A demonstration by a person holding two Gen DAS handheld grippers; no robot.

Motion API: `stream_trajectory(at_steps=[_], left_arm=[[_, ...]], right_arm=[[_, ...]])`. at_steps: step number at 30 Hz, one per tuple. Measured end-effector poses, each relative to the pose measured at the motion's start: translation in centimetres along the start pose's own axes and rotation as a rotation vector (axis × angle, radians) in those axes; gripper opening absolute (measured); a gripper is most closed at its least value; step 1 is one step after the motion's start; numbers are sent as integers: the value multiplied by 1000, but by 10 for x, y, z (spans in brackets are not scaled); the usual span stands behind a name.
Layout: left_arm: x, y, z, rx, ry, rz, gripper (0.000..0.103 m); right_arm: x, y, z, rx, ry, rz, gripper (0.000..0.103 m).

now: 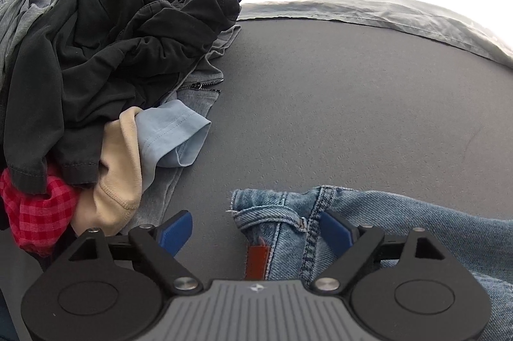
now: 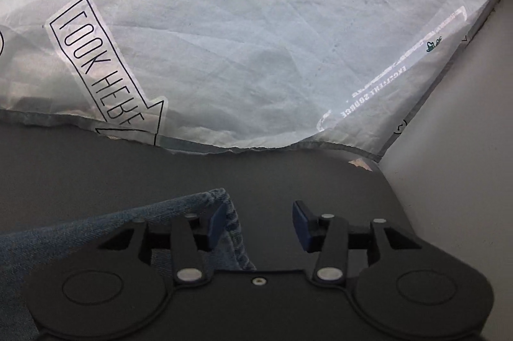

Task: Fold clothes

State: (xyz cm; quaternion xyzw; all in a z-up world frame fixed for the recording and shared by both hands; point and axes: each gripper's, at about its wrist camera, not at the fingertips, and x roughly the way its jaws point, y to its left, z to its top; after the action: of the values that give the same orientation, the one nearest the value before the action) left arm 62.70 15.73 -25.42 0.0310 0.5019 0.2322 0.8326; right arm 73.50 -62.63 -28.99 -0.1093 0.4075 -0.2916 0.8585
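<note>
1. The left gripper (image 1: pixel 256 232) is spread wide, its blue-padded fingers (image 1: pixel 175 231) straddling a corner of the blue denim jeans (image 1: pixel 400 232) – nothing pinched.
2. The right gripper (image 2: pixel 258 220) is likewise spread, with another edge of the jeans (image 2: pixel 128 222) lying against its left finger.
3. The jeans rest flat on the dark grey counter (image 1: pixel 352 103).
4. Left of them sits a heap of clothes – a black shirt (image 1: pixel 105 52) on top, a light blue sleeve (image 1: pixel 173 135), a beige garment (image 1: pixel 118 177) and red checked cloth (image 1: pixel 38 212) below.
5. A crumpled translucent plastic sheet (image 2: pixel 256 36) lies along the counter's far edge.
</note>
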Motion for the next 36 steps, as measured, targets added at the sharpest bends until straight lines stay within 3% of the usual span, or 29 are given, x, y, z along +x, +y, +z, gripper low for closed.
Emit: stream_trajectory(at_steps=[2, 4, 10, 13, 15, 19, 26, 36], left_arm=[[-8, 4, -1, -1, -2, -16, 88], [-16, 6, -7, -7, -4, -37, 88], [-32, 4, -26, -20, 5, -86, 88], [-40, -1, -28, -35, -7, -122, 88], [-41, -5, -26, -36, -8, -123, 88], [-32, -9, -26, -46, 16, -126, 88], [-25, 9, -45, -118, 62, -173, 88], [-21, 31, -86, -205, 122, -227, 89]], right_arm=[[-15, -19, -3, 145, 4, 41, 62], [-35, -28, -11, 214, -6, 95, 63], [-107, 7, -66, 149, -29, 342, 65], [-144, 51, -112, 107, -16, 491, 65], [-174, 89, -122, 66, -16, 579, 65], [-237, 164, -119, -47, -48, 728, 65], [-322, 274, -93, -295, -152, 907, 65], [-378, 363, -84, -532, -170, 1074, 65]])
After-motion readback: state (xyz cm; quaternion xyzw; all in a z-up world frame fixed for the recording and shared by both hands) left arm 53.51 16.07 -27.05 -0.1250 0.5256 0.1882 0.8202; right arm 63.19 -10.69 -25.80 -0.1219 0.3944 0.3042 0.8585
